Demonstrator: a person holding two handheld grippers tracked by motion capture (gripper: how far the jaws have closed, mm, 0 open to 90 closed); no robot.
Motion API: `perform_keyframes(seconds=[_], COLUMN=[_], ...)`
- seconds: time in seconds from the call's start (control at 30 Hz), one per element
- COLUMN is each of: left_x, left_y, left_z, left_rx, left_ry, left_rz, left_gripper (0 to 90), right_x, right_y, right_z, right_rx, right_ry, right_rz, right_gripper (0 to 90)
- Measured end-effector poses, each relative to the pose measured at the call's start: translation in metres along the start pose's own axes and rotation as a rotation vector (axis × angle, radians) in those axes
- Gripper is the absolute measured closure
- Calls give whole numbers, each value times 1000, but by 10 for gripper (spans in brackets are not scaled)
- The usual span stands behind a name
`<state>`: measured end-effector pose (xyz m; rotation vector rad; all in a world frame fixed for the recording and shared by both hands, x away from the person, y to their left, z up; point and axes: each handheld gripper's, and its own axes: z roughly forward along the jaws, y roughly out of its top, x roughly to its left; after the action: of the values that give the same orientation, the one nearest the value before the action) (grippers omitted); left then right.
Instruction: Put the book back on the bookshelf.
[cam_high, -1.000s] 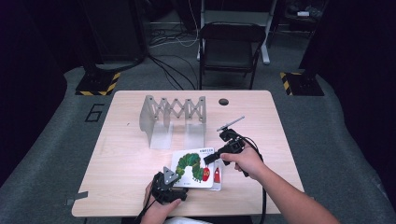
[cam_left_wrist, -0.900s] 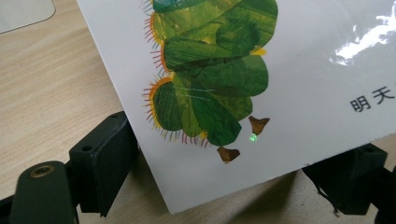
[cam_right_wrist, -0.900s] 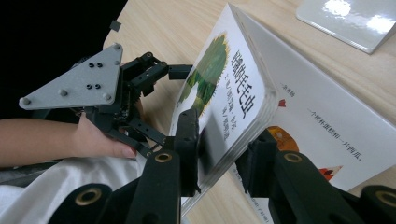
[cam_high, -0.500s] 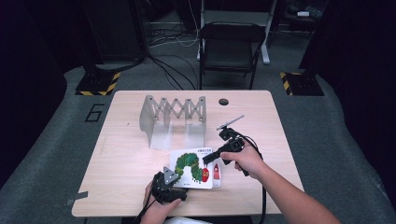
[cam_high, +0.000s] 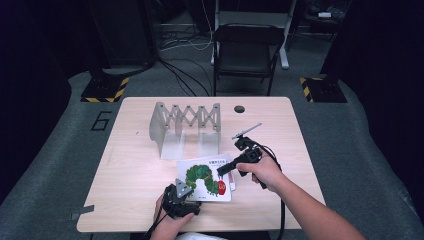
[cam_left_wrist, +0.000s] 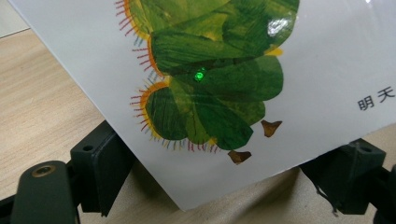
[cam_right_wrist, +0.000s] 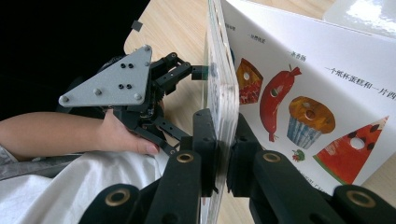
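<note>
**Board book pinched at its page edge, cover corner sitting between the other jaws**

We are working a picture book (cam_high: 207, 176) lying on the tabletop (cam_high: 135, 150) at about 6 o'clock from the folding rack (cam_high: 186, 121), near the front edge. The right tool (cam_high: 226, 169) is coming in from 3 o'clock and its jaws have just been closing; in the right gripper view they are clamping tight on a stack of thick pages (cam_right_wrist: 223, 116) with the spread of food pictures (cam_right_wrist: 299, 112) lying open to one side. So we are calling it closed on the book.

The left tool (cam_high: 181, 192) is sitting at the book's 7 o'clock corner. In the left gripper view the white cover with the green caterpillar (cam_left_wrist: 210, 84) is lying between the two jaws, and the jaws are standing wide at either side with no pad pressing on it. We are reading that as open, cover corner just resting in the gap.

Handling judgement: the pages are looking like stiff board, so they are not creasing under a pinch and a small bite near the edge is enough. The surface is glossy, showing glare, so it is probably slippery; we are wanting the pads flat on the board, not on a corner tip. The book is looking light, but it is hinging at the spine, so lifting by a few pages is letting the rest swing. The best hold is mid-edge opposite the spine, with the left tool steadying the cover.
</note>
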<state>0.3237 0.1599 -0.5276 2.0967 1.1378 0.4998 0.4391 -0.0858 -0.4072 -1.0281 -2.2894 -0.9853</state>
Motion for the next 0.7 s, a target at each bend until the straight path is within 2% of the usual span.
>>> perform_keyframes(seconds=[0.53, 0.7], left_x=[0, 0], left_y=[-1, 0], left_z=[-1, -1], left_rx=[-4, 4], left_ry=[-26, -40], left_rz=[21, 39], left_gripper=[164, 170], right_x=[3, -2], right_y=[-7, -13], right_z=[-1, -3], right_rx=[-24, -34], right_ry=[-13, -7], right_rz=[-23, -34], right_gripper=[850, 850])
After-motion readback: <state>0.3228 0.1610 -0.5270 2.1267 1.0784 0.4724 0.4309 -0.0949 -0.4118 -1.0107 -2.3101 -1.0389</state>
